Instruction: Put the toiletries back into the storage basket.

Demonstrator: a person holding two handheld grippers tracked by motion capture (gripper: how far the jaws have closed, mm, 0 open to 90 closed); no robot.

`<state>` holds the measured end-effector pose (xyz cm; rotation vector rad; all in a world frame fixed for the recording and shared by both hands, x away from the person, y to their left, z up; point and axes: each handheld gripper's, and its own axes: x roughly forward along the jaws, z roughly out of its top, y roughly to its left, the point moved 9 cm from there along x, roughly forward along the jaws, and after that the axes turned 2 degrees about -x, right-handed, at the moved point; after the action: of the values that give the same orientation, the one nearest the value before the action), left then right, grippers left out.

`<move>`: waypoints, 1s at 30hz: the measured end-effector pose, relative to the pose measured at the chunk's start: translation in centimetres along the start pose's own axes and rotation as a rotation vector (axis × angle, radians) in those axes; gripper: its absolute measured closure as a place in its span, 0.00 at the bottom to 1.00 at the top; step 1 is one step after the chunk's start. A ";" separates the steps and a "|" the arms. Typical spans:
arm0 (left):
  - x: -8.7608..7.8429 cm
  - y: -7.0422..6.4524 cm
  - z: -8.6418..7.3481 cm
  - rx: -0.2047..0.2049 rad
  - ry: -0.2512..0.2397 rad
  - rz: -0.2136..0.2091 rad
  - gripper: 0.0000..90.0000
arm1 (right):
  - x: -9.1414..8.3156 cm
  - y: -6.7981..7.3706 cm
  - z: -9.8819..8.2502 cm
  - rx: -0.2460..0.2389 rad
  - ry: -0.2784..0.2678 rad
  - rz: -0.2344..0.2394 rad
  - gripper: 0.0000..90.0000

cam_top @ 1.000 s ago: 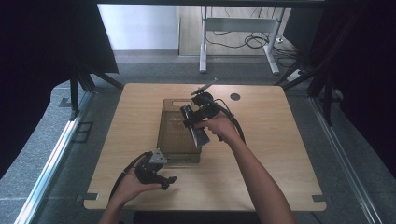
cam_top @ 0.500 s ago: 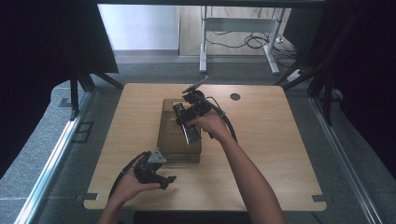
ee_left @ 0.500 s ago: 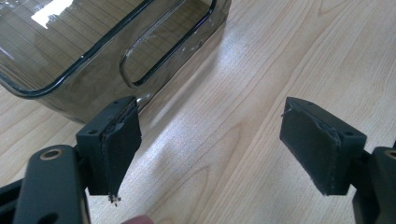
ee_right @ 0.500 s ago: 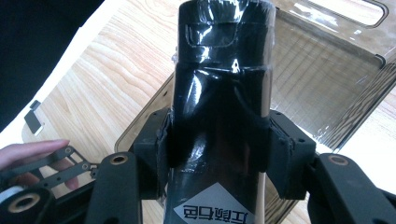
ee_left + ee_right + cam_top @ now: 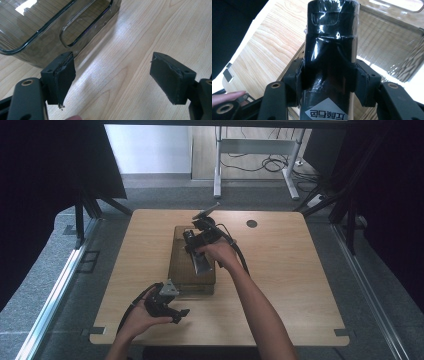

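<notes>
A smoky see-through bin (image 5: 181, 270) stands in the middle of the wooden table (image 5: 280, 270). Just above it my right gripper (image 5: 199, 251) is shut on a black cylinder wrapped in glossy film (image 5: 202, 266), which lies lengthwise over the bin. In the right gripper view both pads clamp the cylinder (image 5: 329, 45) at mid-body, a white label sits at its near end, and the bin (image 5: 387, 42) lies beneath. My left gripper (image 5: 176, 314) rests in the hand near the table's front edge. Its jaws (image 5: 122, 75) stand open over bare wood beside the bin's corner (image 5: 50, 32).
A round cable hole (image 5: 251, 223) sits in the table's far right part. A desk frame with cables (image 5: 260, 155) stands on the floor beyond. Dark curtains hang on both sides. Bare wood lies right of the bin.
My right gripper has carried the black cylinder to the left and a little lower, so it now hangs over the bin's middle. The left gripper has stayed where it was.
</notes>
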<state>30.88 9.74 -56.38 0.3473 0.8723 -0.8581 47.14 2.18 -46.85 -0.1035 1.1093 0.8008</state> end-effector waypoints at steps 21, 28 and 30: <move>0.2 -0.8 0.3 0.016 -0.003 -0.010 0.23 | 2.9 1.5 0.7 0.088 -0.002 0.018 0.53; 0.3 -1.1 0.4 0.027 -0.002 -0.018 0.23 | 3.8 1.7 0.6 0.122 0.008 0.026 0.53; 0.3 -1.2 0.4 0.028 0.000 -0.020 0.23 | 4.2 1.6 0.6 0.139 0.011 0.025 0.53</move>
<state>30.27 8.63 -56.35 0.3631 0.8657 -0.8899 47.45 5.82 -49.55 0.0224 1.1757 0.7440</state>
